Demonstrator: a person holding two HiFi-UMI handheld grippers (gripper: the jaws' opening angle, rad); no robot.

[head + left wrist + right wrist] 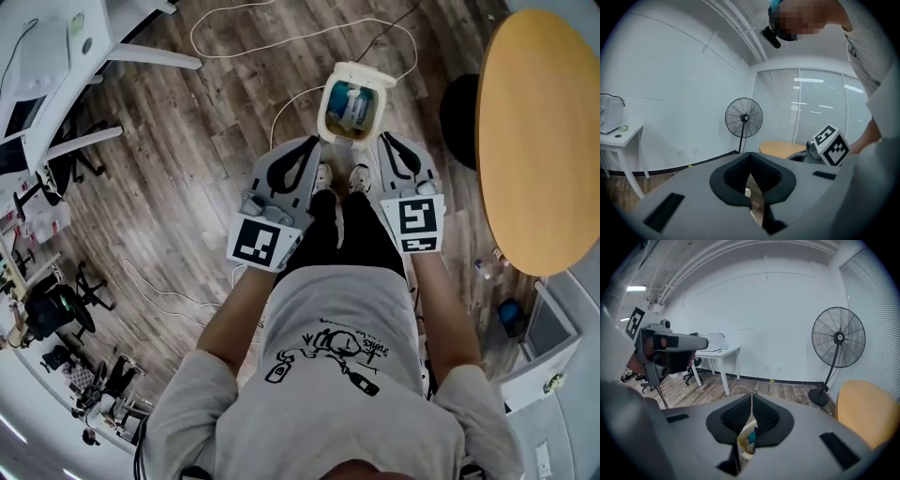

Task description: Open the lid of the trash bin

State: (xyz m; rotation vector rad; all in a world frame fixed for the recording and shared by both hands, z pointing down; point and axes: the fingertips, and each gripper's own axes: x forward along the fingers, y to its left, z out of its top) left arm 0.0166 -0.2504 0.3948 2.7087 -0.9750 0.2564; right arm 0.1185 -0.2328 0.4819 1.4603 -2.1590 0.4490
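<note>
While the trash bin [325,120] stands on the wood floor just ahead of our shoes, its lid [364,72] looks tipped up at the far edge. The mouth gapes, with blue rubbish showing inside. So we judge the opening done, and the job now is a clean getaway. The left gripper [313,142] hovers by the bin's left side, apart from it, jaws pressed together at the tips with nothing in them. The right gripper [385,140] mirrors it on the right, jaws likewise together and empty. We'd keep both clear of rim and lid, lifting straight rather than sweeping across, so nothing knocks that lid down.
</note>
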